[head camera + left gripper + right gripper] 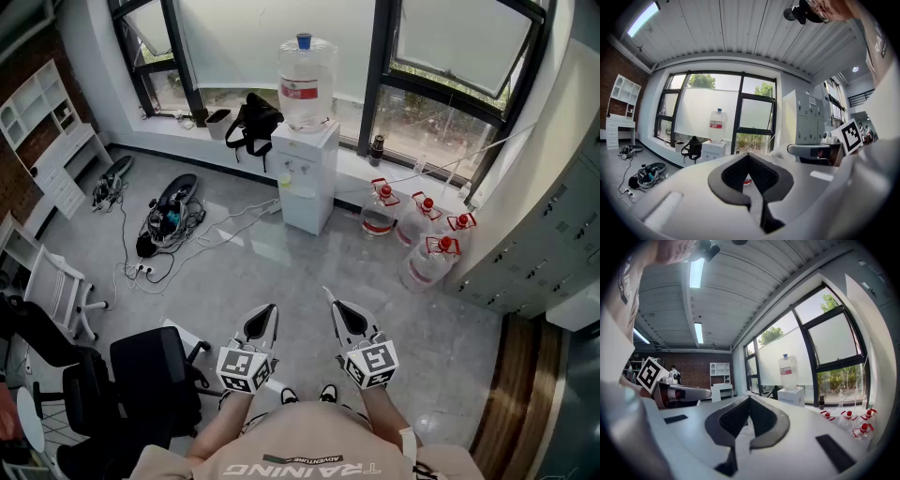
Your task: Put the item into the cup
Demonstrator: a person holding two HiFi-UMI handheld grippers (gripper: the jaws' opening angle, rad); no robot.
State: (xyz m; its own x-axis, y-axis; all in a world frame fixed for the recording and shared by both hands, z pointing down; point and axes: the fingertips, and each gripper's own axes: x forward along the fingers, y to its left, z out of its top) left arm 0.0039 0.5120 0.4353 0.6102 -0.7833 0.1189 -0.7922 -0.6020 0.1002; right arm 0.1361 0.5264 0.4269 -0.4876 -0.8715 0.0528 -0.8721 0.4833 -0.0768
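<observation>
No cup and no item for it shows in any view. In the head view both grippers are held out at waist height over a grey tiled floor, pointing forward. My left gripper point(271, 309) has its jaws together with nothing between them, and its marker cube point(246, 368) sits just behind. My right gripper point(331, 300) is shut the same way and empty. Seen from the left gripper point(749, 155), the black pads meet at the tip in front of a window. Past the shut right gripper point(749, 398) lie the window wall and a brick wall.
A water dispenser point(307, 178) with a large bottle point(306, 82) stands ahead by the window. Several water jugs point(427, 234) sit to its right, with grey lockers point(553, 234) beyond. Cables and gear point(169, 211) lie at left. A black office chair point(155, 375) is close at left.
</observation>
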